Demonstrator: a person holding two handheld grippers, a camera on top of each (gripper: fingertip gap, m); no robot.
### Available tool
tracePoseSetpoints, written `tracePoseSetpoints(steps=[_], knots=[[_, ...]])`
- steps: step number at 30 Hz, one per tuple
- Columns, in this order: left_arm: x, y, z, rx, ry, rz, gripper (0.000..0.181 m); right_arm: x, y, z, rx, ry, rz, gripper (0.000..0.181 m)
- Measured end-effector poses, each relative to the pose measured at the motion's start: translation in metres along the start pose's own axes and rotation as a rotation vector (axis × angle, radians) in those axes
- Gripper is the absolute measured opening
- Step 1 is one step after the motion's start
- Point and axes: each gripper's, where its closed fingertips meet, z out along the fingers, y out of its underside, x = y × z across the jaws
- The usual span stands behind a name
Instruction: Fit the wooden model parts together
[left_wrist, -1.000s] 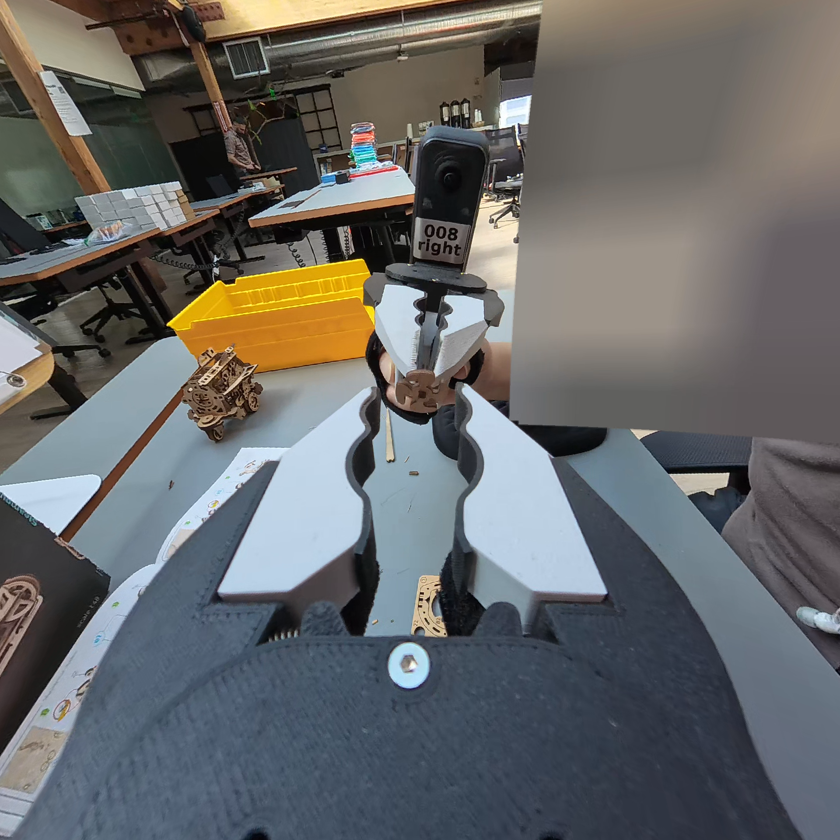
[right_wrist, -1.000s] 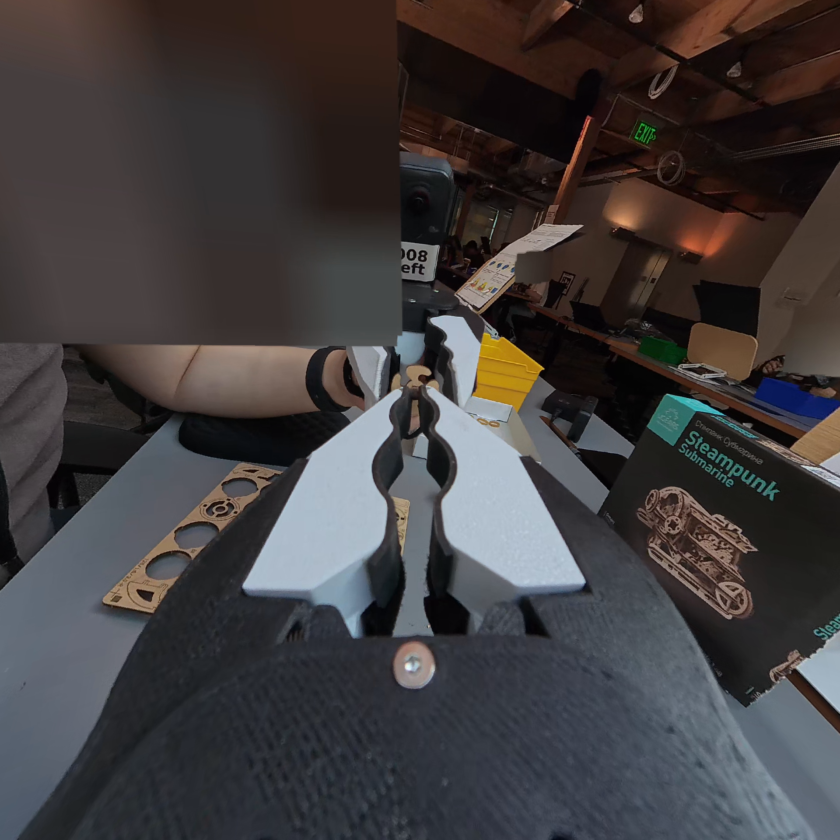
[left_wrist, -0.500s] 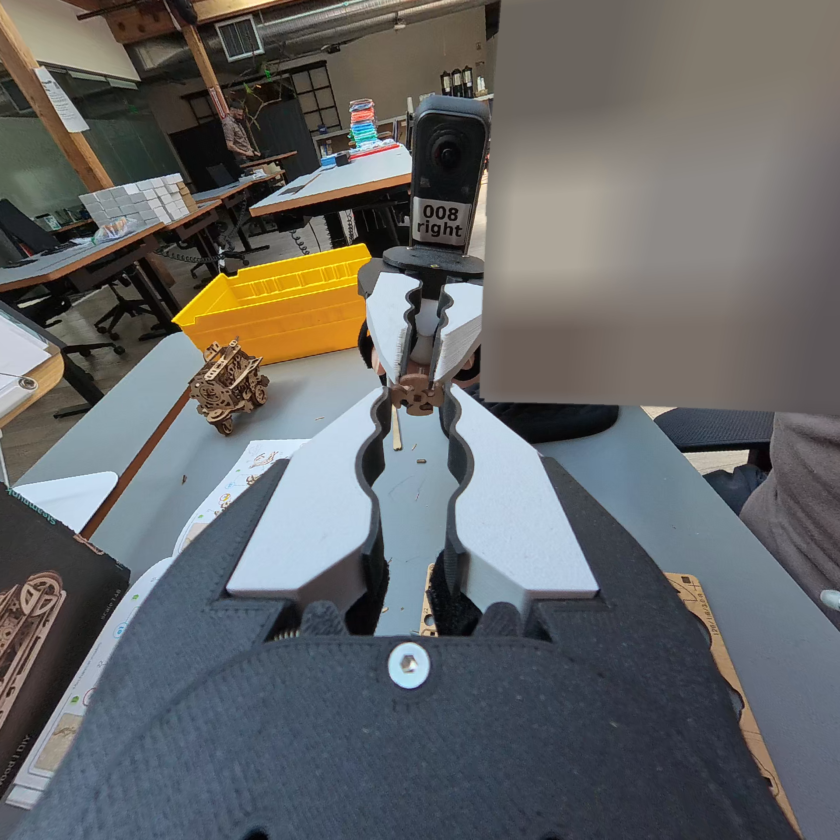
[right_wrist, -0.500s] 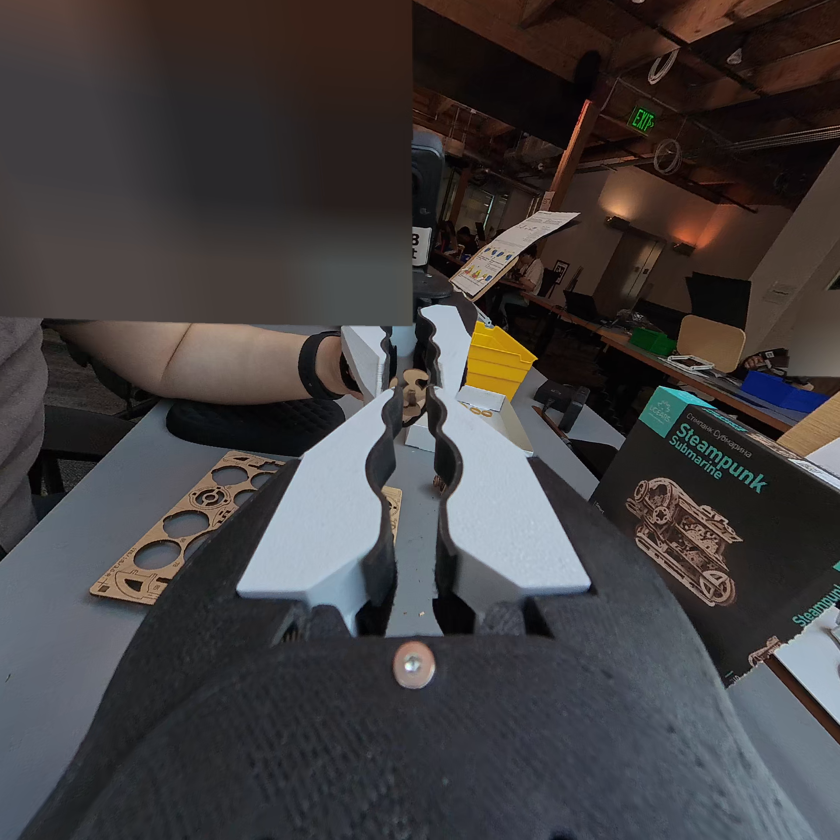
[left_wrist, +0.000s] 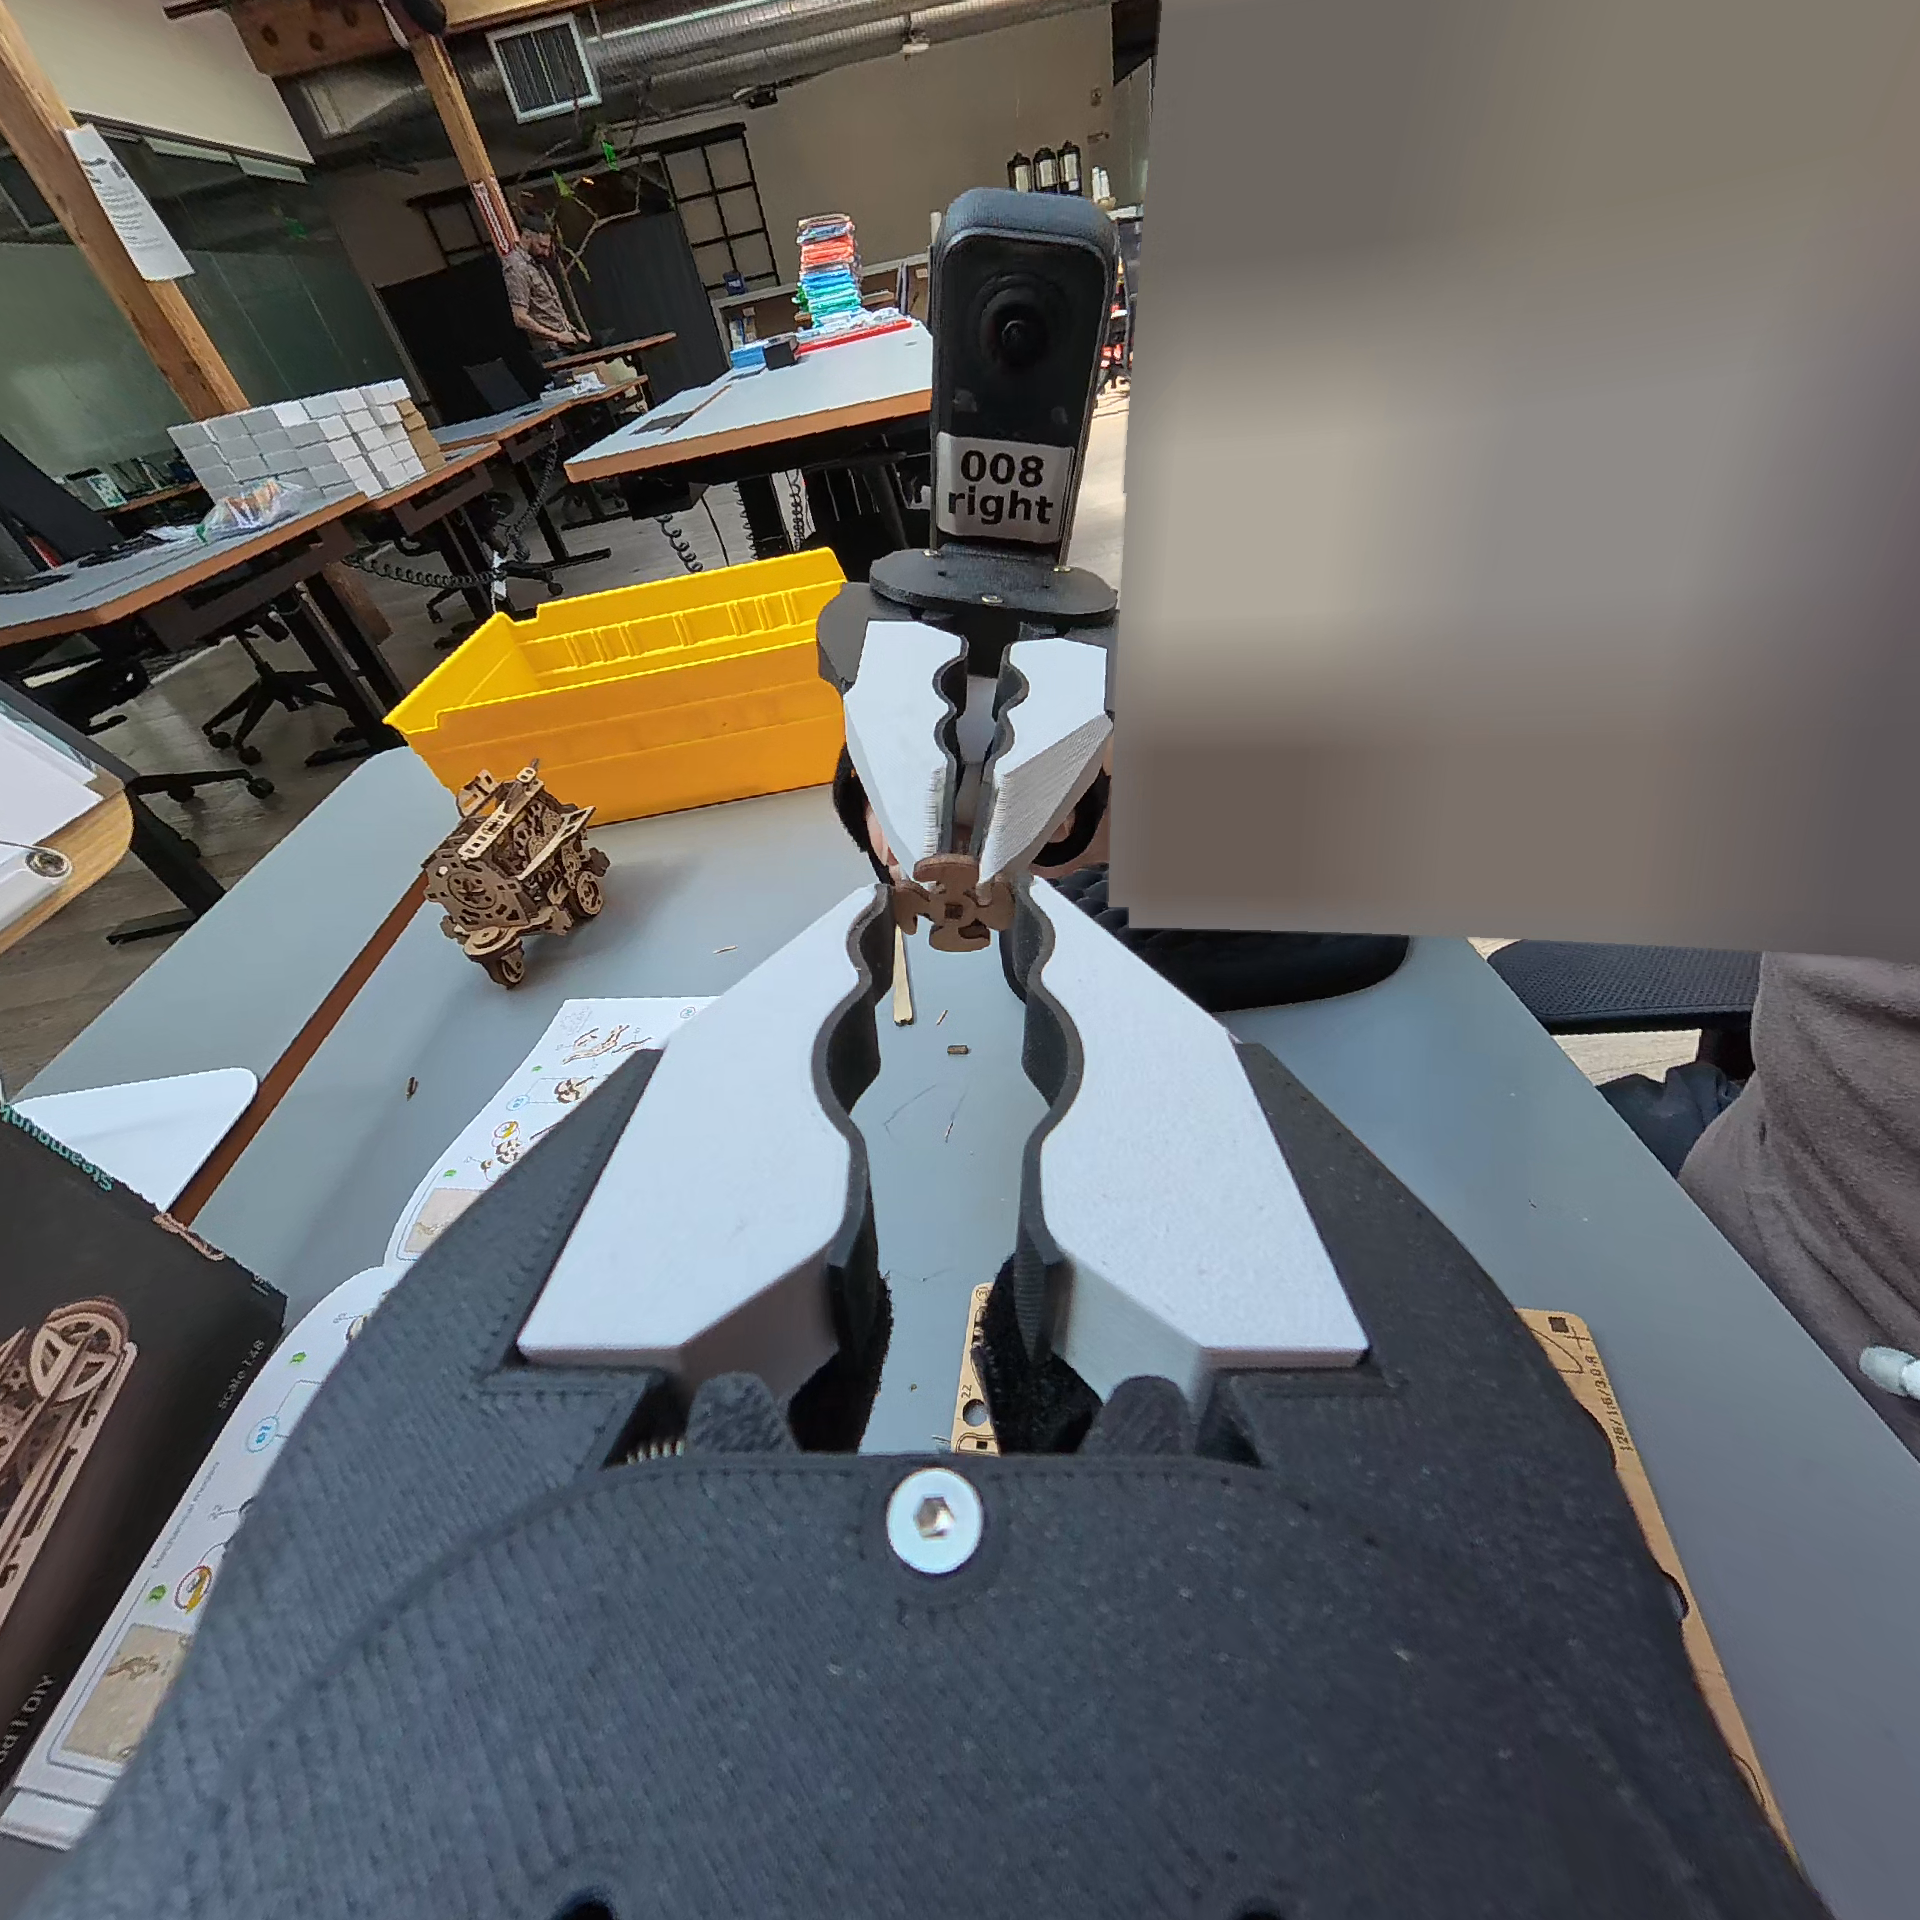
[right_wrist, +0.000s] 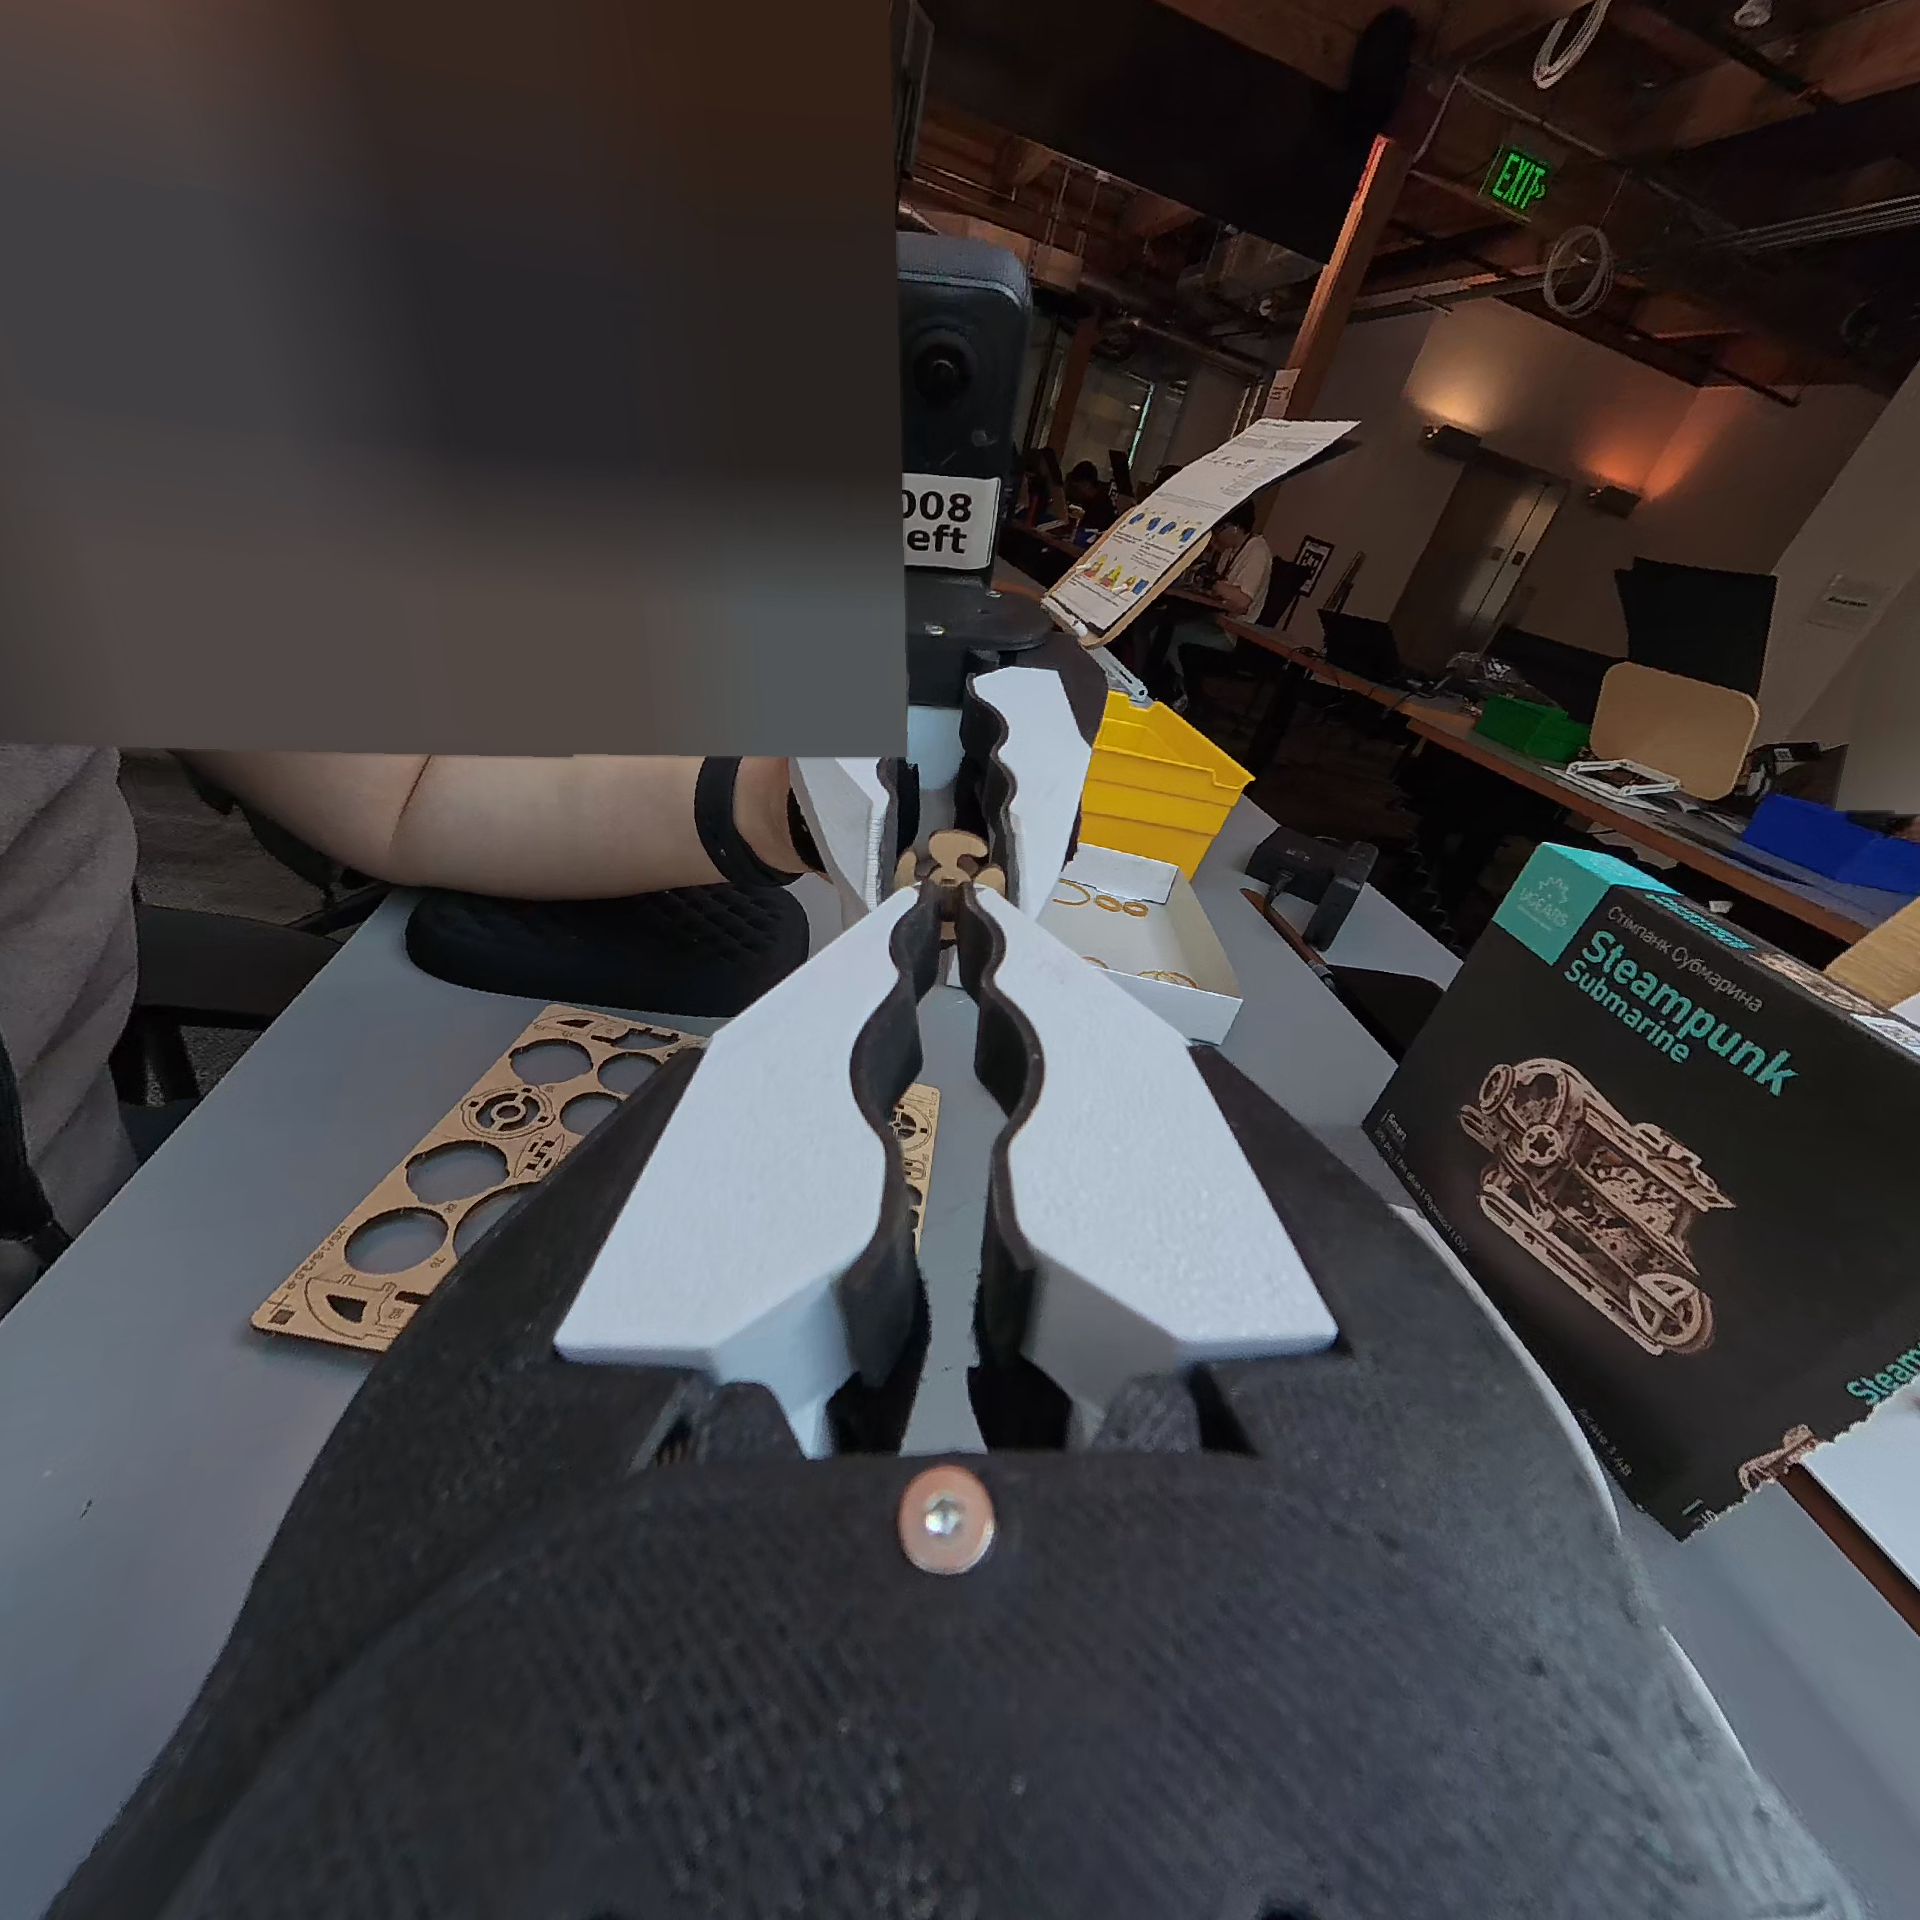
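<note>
A small wooden cross-shaped gear piece (left_wrist: 951, 906) is pinched in the tips of my right gripper (left_wrist: 951, 868), which faces my left gripper above the grey table (left_wrist: 1382, 1049). My left gripper (left_wrist: 951, 920) is open, and its fingertips (left_wrist: 868, 920) stand on either side of the piece, very close to it. In the right wrist view my right gripper (right_wrist: 940, 906) is shut on the same piece (right_wrist: 943, 860). The left gripper (right_wrist: 940, 831) stands just behind the piece, with a bare forearm (right_wrist: 561, 821) behind it.
A yellow bin (left_wrist: 634, 707) and a finished wooden model (left_wrist: 514, 873) stand far left. A thin stick (left_wrist: 902, 982), an instruction booklet (left_wrist: 561, 1081), a black kit box (right_wrist: 1662, 1132), a cut-out wooden sheet (right_wrist: 457, 1153) and a white tray (right_wrist: 1164, 961) lie around. The tips of both grippers are at nearly the same place.
The two grippers have come closer tip to tip. My left jaws have narrowed, and the wooden piece held by the right gripper now sits between the left fingertips.
</note>
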Motion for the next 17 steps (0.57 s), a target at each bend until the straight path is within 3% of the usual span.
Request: tracePoseSetpoints(steps=[7, 12, 17], knots=[[-0.001, 0.002, 0.001, -0.016, -0.011, 0.008, 0.021, 0.002, 0.003, 0.000, -0.023, 0.014, -0.015, 0.002], [-0.004, -0.013, -0.004, 0.063, -0.028, -0.018, 0.026, 0.006, -0.016, -0.008, 0.146, -0.048, 0.162, 0.002], [-0.005, -0.027, -0.014, 0.139, -0.024, -0.029, 0.012, 0.008, -0.022, -0.012, 0.196, -0.063, 0.208, 0.002]])
